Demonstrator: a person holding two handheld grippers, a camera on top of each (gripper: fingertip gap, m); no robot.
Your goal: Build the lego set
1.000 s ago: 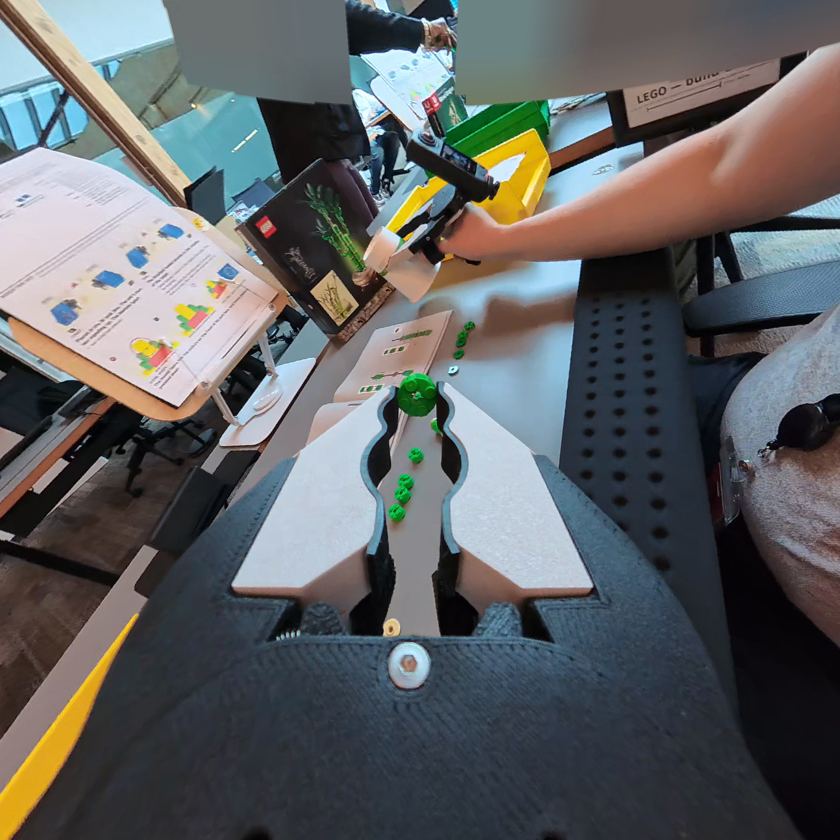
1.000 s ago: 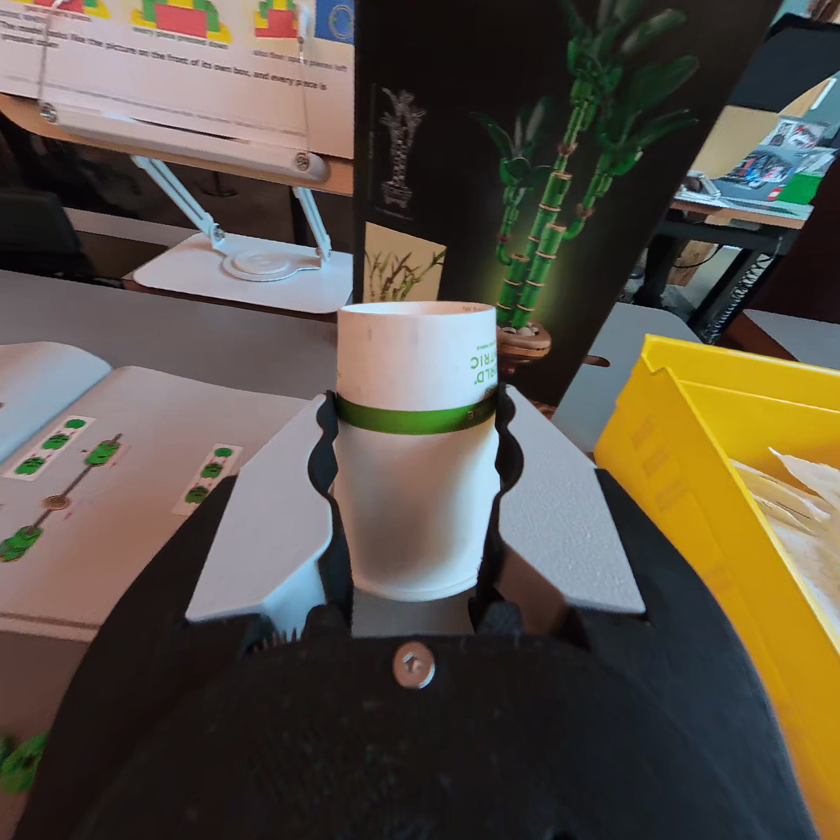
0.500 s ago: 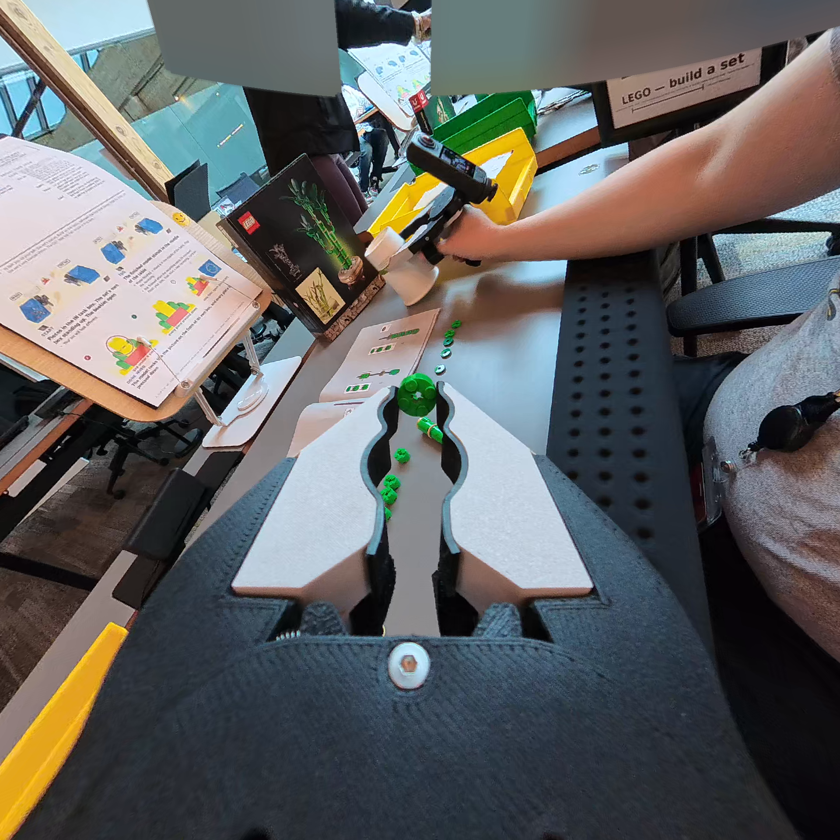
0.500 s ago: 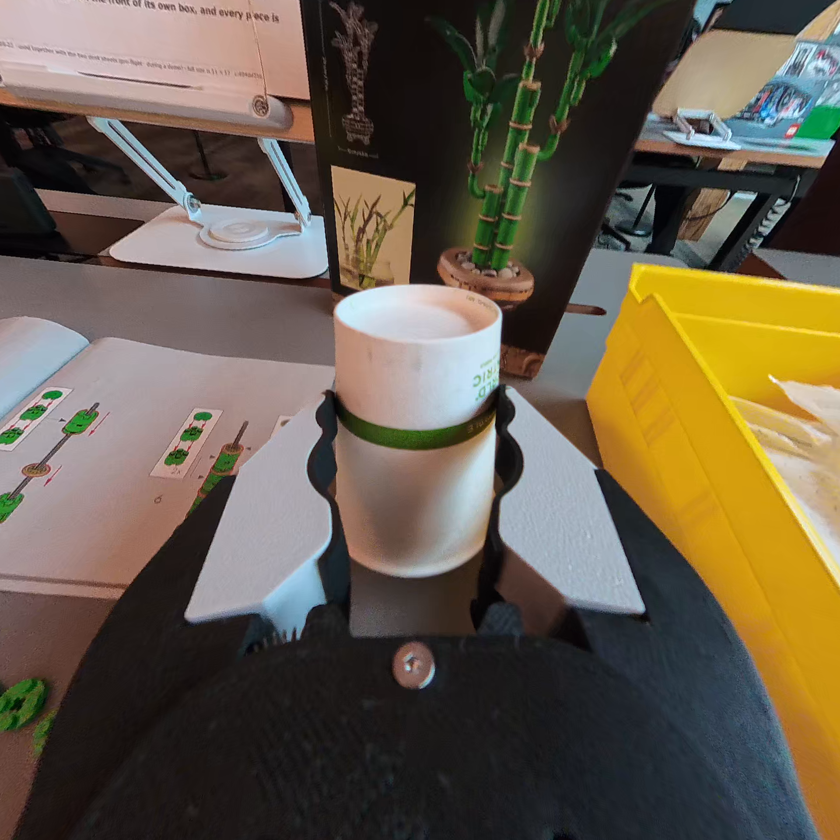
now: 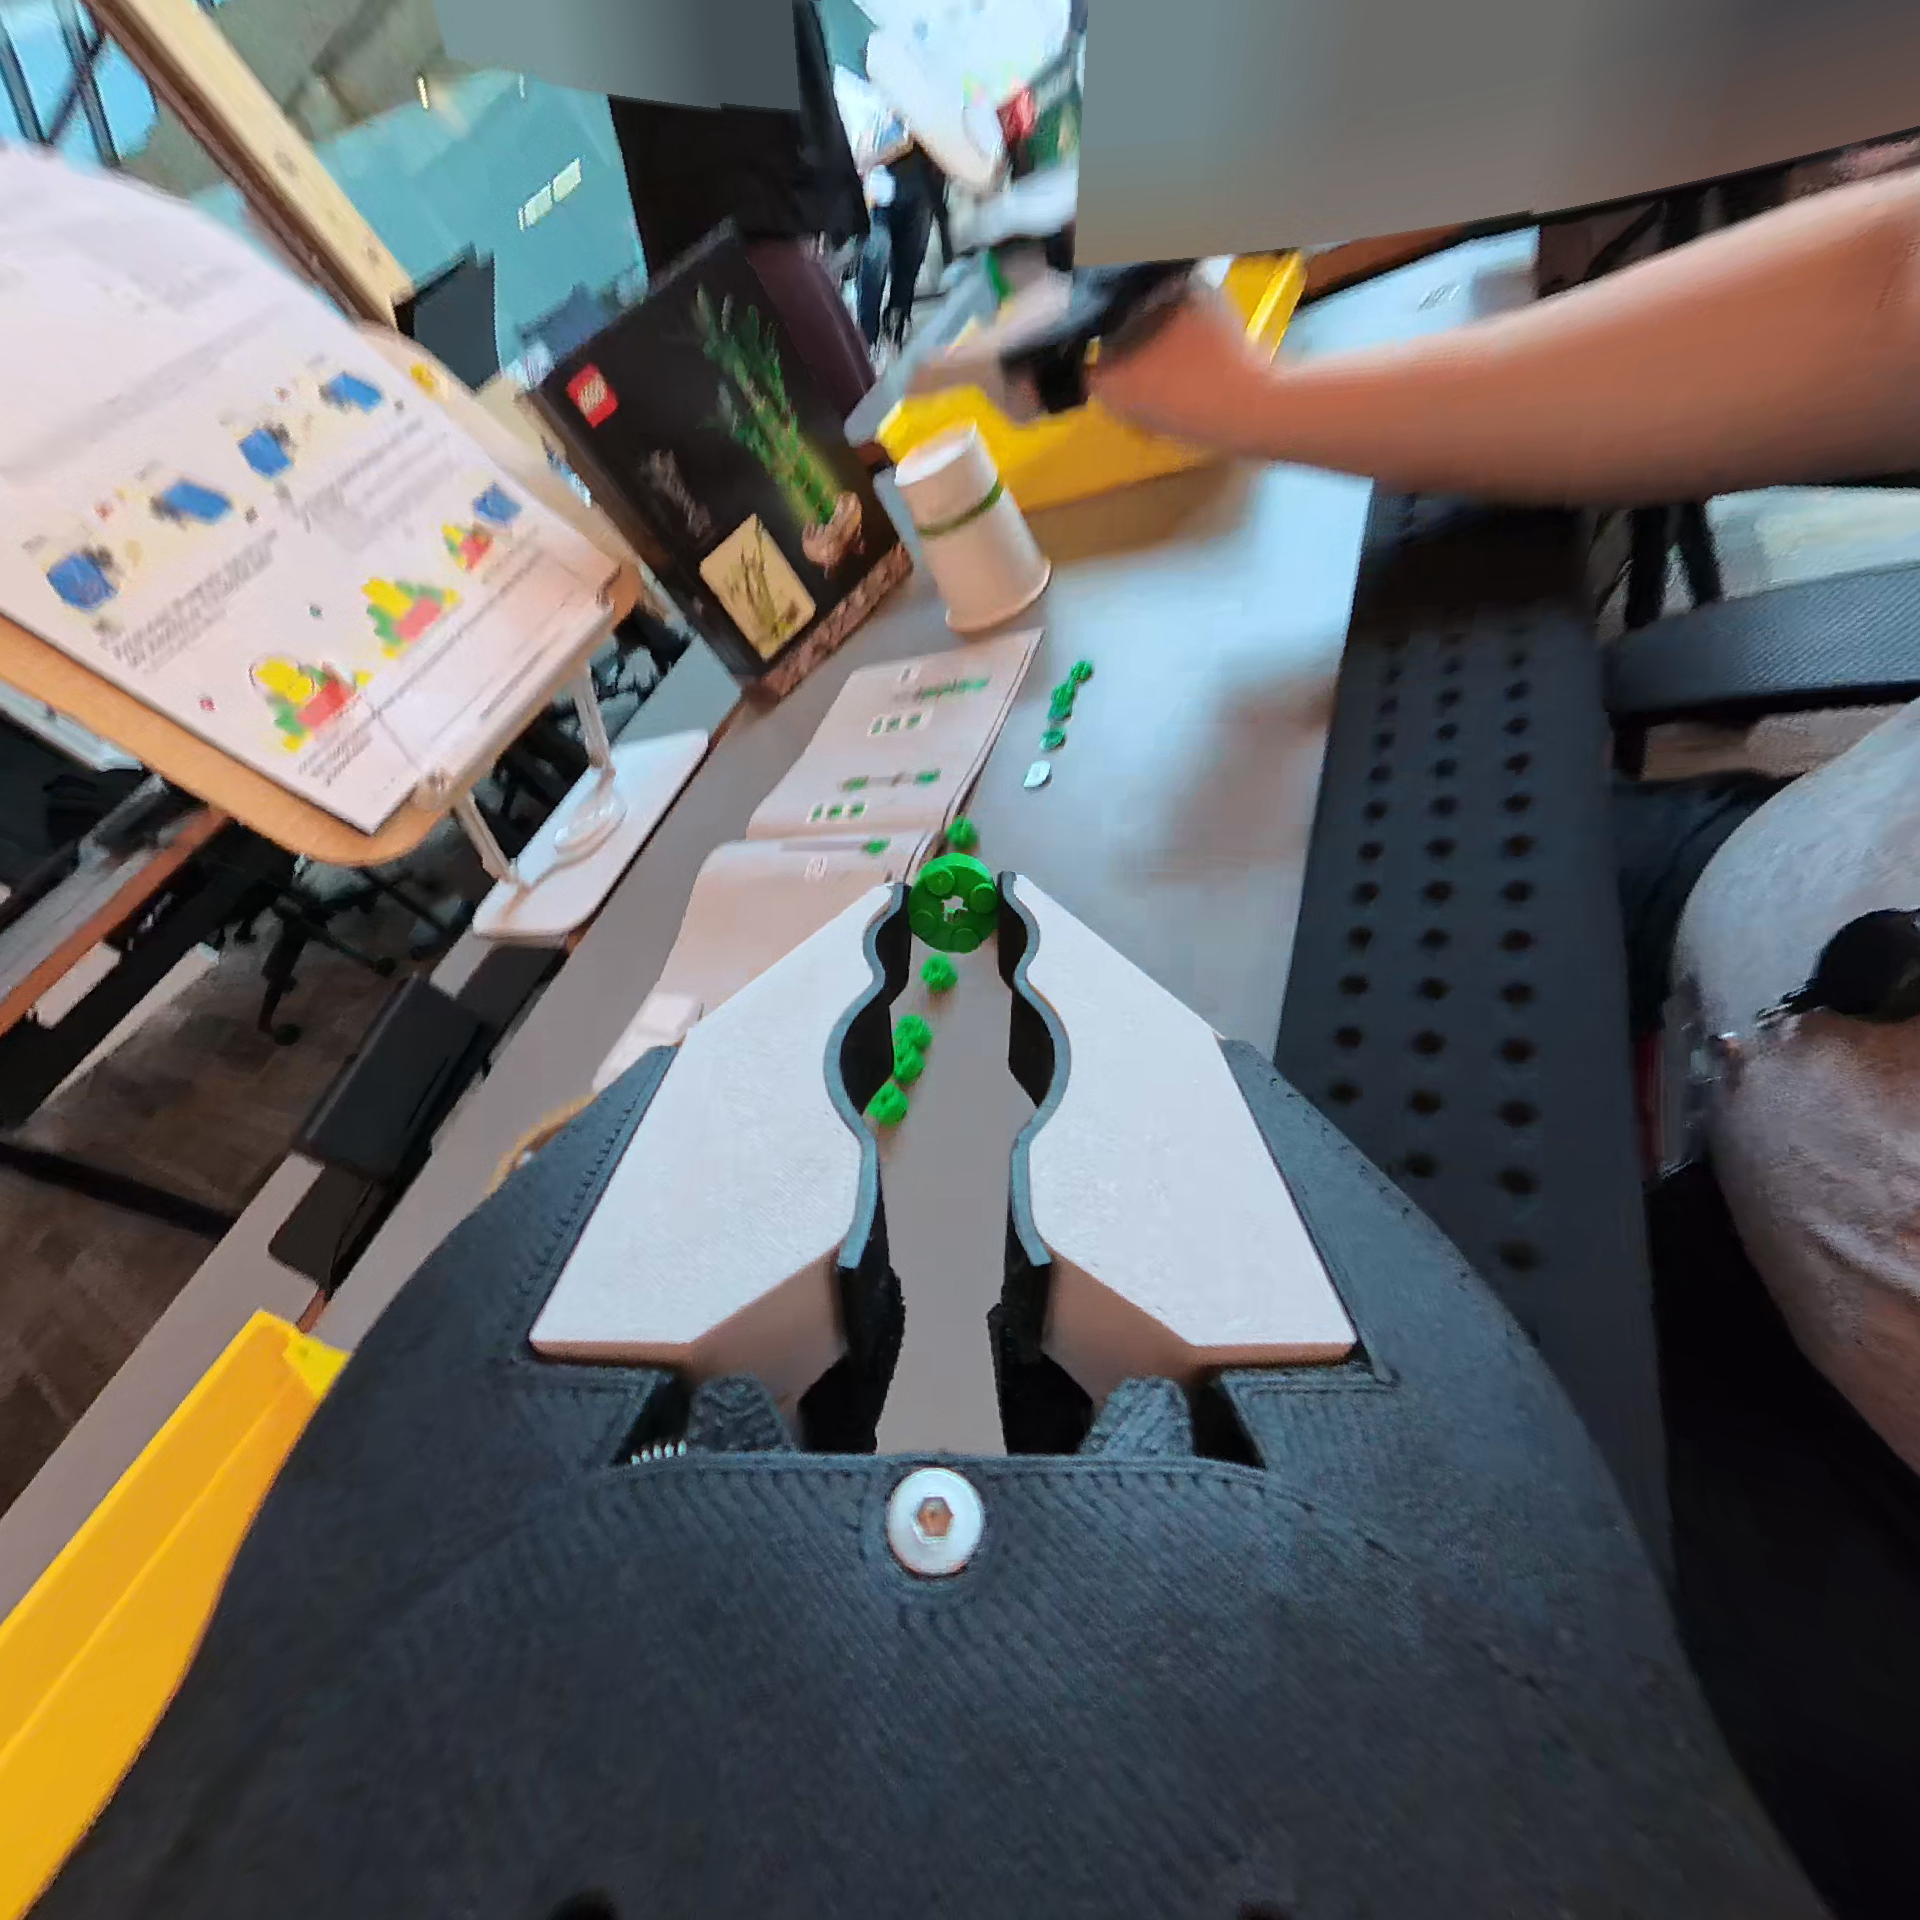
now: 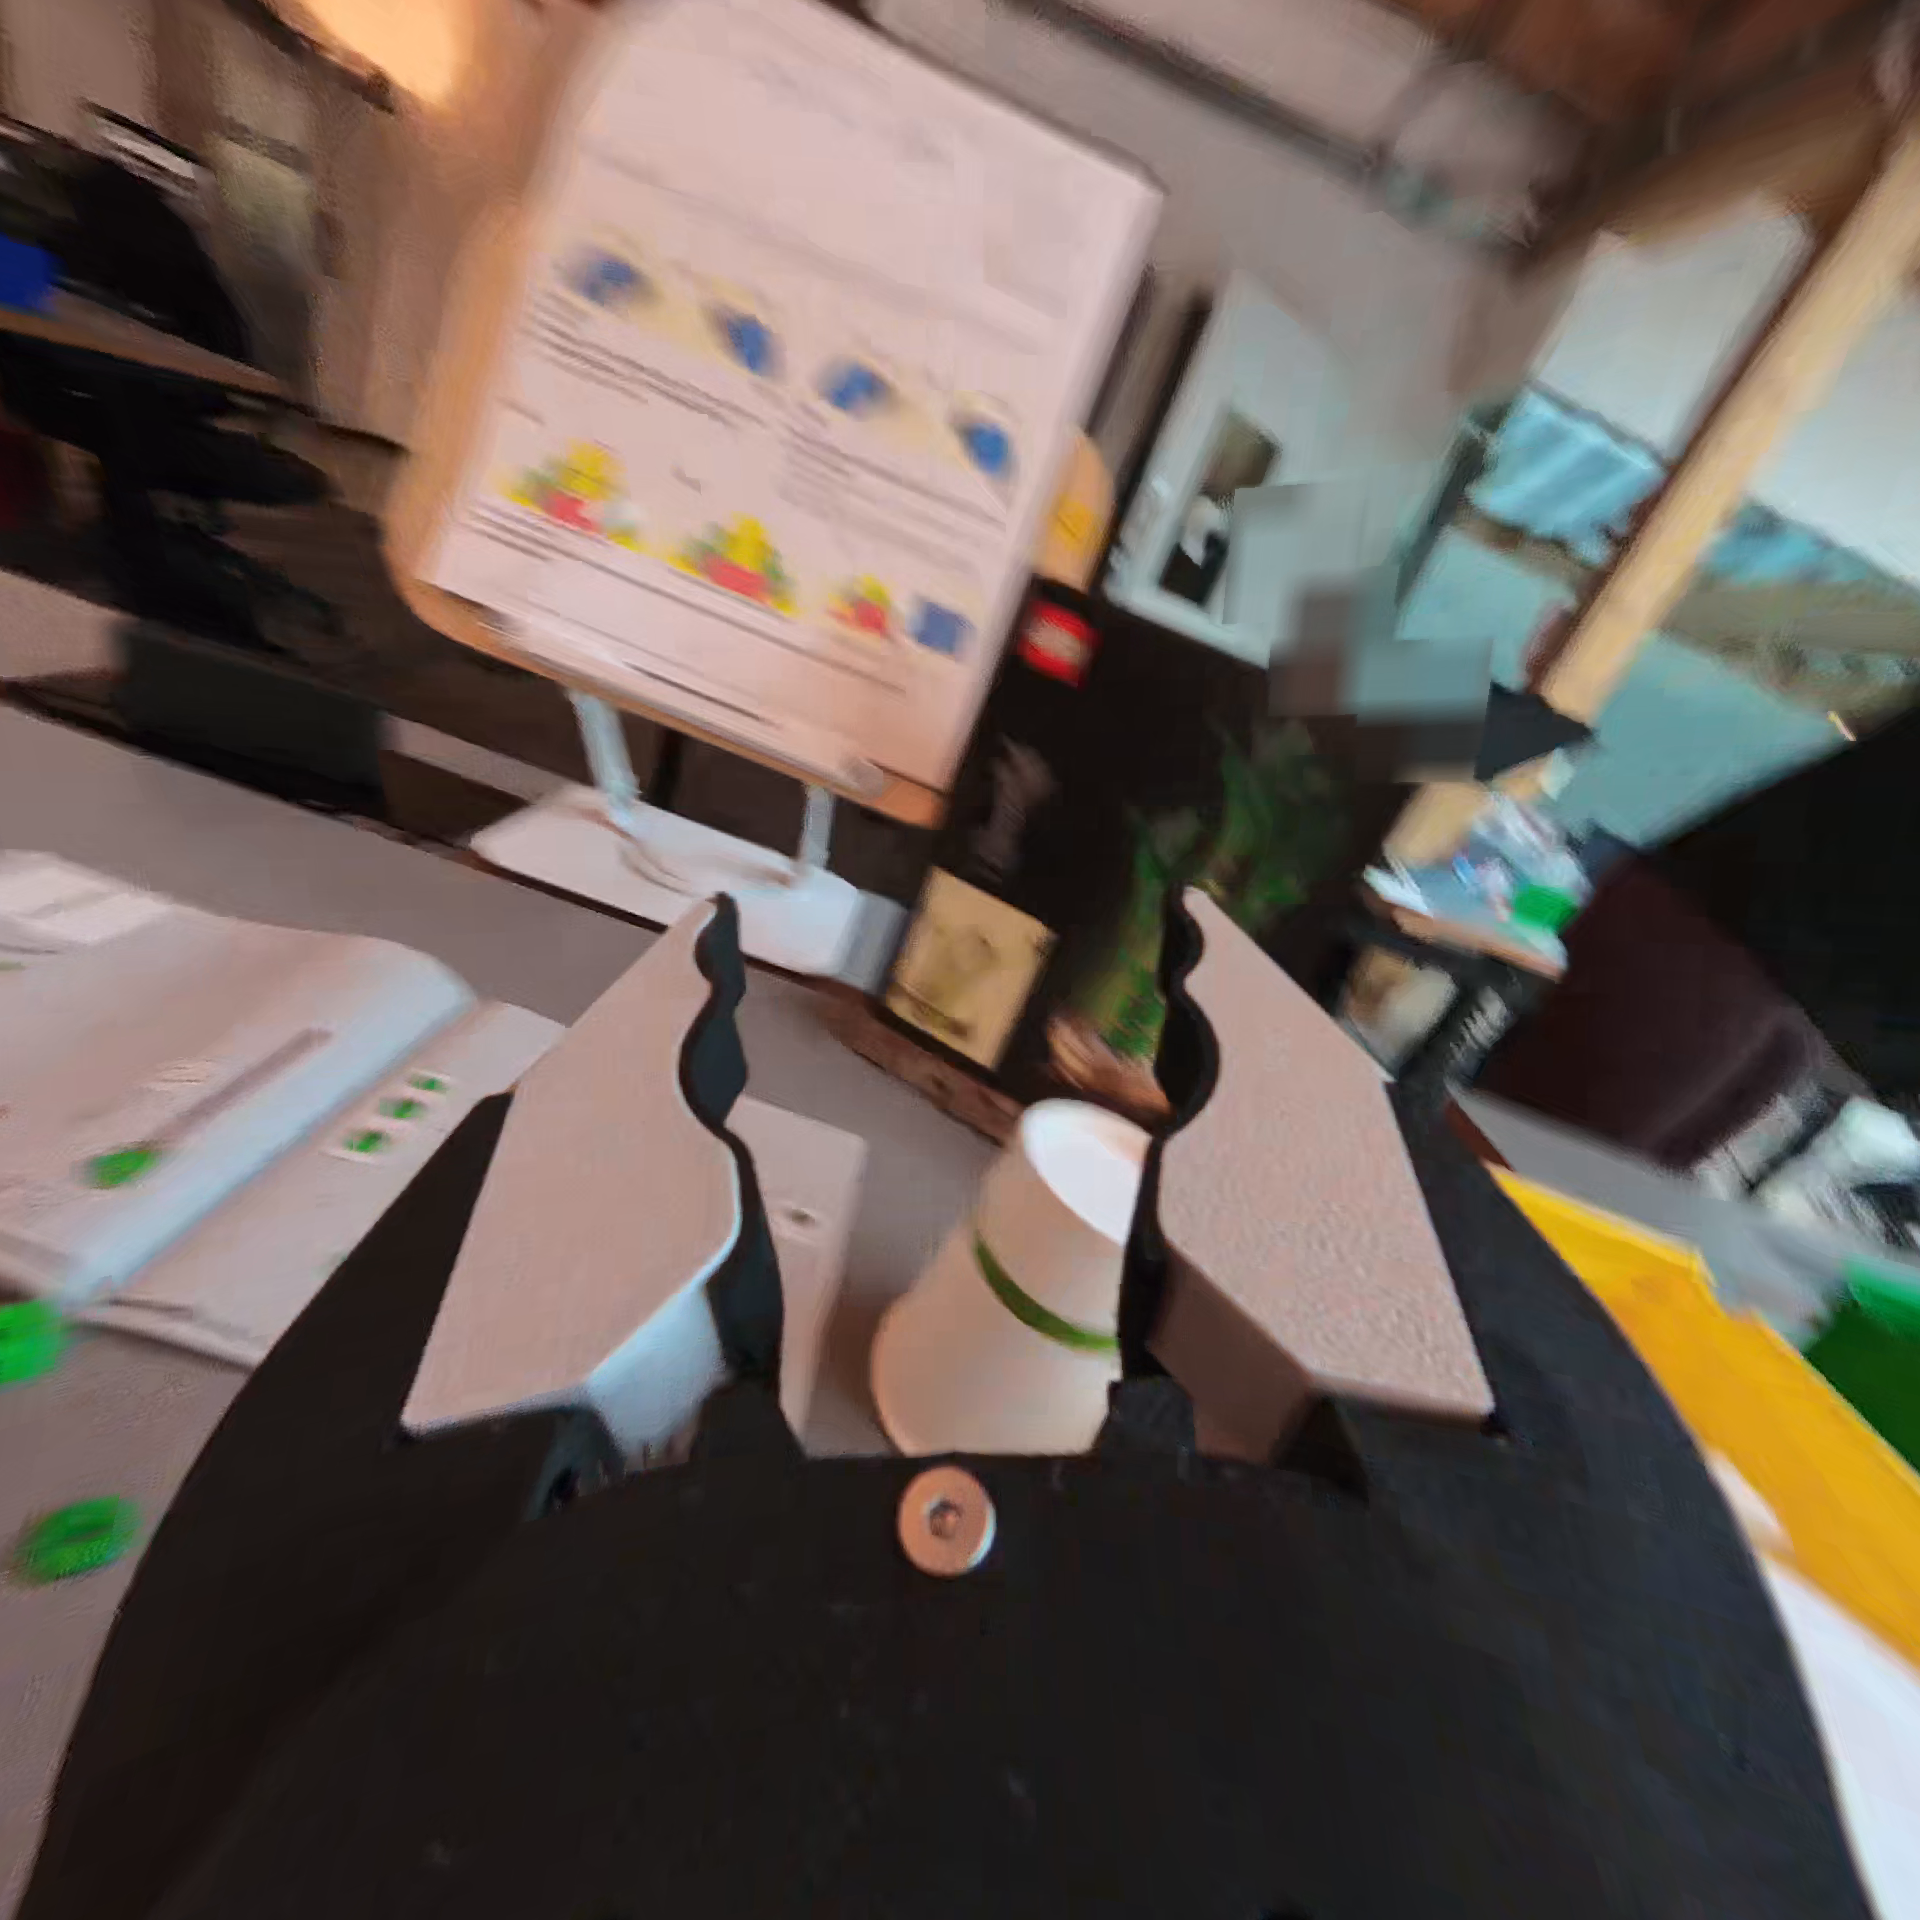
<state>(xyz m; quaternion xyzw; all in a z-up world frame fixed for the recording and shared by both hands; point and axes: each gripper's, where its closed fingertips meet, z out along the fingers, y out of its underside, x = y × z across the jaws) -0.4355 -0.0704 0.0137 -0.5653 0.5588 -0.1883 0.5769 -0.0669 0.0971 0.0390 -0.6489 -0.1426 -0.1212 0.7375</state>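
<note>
Fingertips of the left gripper (image 5: 952,902) are pinching a round green brick (image 5: 952,907) and holding it above the grey table (image 5: 1164,831). Small green pieces (image 5: 906,1049) are lying loose on the table beneath the fingers, and more of them (image 5: 1064,698) are sitting farther off, just beside the open instruction booklet (image 5: 894,748). A white paper cup (image 5: 971,542) with a green band is standing upside down on the table, next to the dark box (image 5: 717,457) with the bamboo picture and near a yellow bin (image 5: 1081,447). The right gripper (image 6: 956,914) is spread wide with nothing between its fingers; in its own blurred view it is hanging above the cup (image 6: 1023,1278), which is showing low between the two fingers. In the left wrist view, the person's bare arm (image 5: 1558,353) is reaching across over the table toward the bin. A printed sheet (image 5: 239,520) is resting on a tilted wooden stand to the left of the box.
</note>
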